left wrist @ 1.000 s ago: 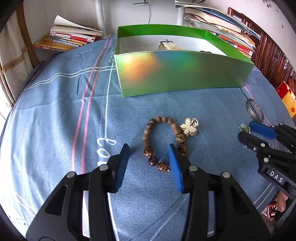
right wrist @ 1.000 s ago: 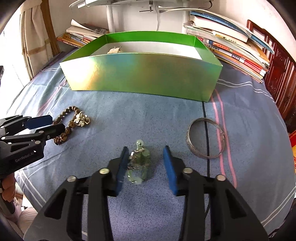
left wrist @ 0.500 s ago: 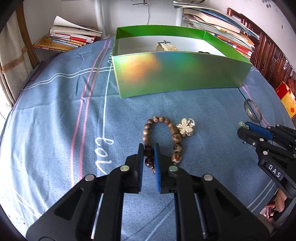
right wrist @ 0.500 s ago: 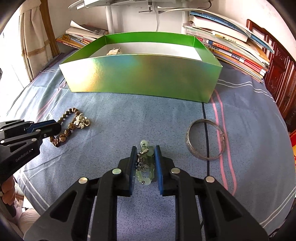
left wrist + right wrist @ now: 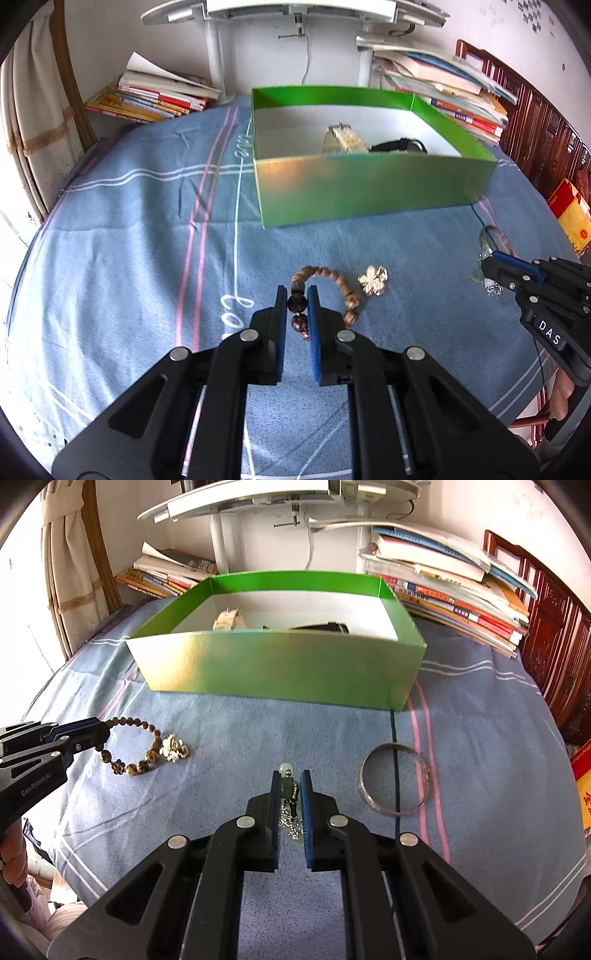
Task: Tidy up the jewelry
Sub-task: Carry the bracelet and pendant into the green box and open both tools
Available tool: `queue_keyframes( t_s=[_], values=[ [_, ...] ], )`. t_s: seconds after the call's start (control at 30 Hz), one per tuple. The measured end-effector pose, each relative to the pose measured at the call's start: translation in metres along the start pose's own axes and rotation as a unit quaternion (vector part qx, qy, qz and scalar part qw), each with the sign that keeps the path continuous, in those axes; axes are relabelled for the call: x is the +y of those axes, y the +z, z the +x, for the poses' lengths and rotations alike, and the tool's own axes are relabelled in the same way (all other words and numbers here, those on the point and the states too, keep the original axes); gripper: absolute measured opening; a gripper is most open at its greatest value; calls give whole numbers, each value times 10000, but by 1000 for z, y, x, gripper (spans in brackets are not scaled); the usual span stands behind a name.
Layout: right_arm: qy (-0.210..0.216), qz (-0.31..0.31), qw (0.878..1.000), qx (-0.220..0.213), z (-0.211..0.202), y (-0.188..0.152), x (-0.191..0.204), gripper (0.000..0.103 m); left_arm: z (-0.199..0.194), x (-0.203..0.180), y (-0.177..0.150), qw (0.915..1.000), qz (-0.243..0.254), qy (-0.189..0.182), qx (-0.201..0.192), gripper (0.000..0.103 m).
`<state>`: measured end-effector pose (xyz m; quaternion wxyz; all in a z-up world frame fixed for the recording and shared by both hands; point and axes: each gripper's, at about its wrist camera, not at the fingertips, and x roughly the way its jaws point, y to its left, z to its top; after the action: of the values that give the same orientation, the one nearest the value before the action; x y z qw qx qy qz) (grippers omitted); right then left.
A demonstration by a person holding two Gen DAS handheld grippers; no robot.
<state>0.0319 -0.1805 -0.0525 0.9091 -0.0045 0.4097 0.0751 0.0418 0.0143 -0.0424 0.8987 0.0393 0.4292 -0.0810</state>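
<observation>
Left wrist: round wooden bead bracelet (image 5: 325,284) clamped.

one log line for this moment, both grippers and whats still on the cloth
left gripper: shut on bead bracelet | right gripper: just closed on green pendant necklace | on cloth: silver bangle, flower brooch | target: green box

Blue cloth (image 5: 129,229) with pink and white stripes covers the surface, with white lettering on it. Books (image 5: 155,96) stacked at the far left corner, one lying open on top. A larger, untidy stack (image 5: 454,587) at the far right. White stand (image 5: 221,539) rises behind. Curtain (image 5: 70,572) at left. Dark carved wooden furniture (image 5: 557,646) at right.
</observation>
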Motion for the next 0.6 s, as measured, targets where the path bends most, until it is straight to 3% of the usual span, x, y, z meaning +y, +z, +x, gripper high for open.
queue_keyframes(
  t_s=[0.33, 0.43, 0.6],
  values=[
    [83, -63, 9972, -747, -41, 46, -1, 10, -48, 8, 45, 9974, 35, 15, -715, 11],
    [111, -57, 9945, -1036, -49, 72, -7, 10, -63, 11, 66, 9950, 49, 34, -997, 11],
    [291, 187, 9926, -1164, -38, 121, -20, 10, -70, 16, 111, 9915, 40, 35, -1301, 11]
  ],
)
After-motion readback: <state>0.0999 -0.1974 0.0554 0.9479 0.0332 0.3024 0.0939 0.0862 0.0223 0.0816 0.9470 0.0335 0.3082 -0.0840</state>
